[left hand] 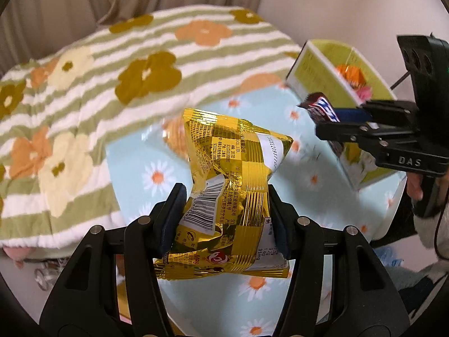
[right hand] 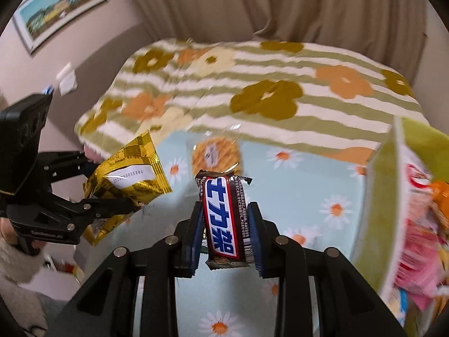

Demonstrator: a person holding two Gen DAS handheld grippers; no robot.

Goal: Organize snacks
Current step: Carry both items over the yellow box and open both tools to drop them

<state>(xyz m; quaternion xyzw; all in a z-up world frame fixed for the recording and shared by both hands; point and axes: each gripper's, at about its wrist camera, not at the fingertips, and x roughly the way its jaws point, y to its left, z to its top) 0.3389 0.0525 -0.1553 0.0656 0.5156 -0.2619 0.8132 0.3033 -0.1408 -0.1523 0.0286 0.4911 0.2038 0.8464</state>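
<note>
Your chocolate bar (right hand: 224,219) is held above the daisy-print cloth (right hand: 322,185), its long axis running straight forward along the fingers, pinched at its lower half by your right gripper (right hand: 226,234). Your left gripper (left hand: 224,219) squeezes the crumpled gold packet (left hand: 227,193) at its waist, packet pointing forward and up. A wrapped cracker (right hand: 216,154) lies on the cloth ahead; the green box (right hand: 393,196) stands right.

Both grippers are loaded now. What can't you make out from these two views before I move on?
- Green box contents: right wrist view, blurred and cut off by the frame edge.
- Cracker packet label: blurred; in the left wrist view the gold bag hides most of it.
</note>
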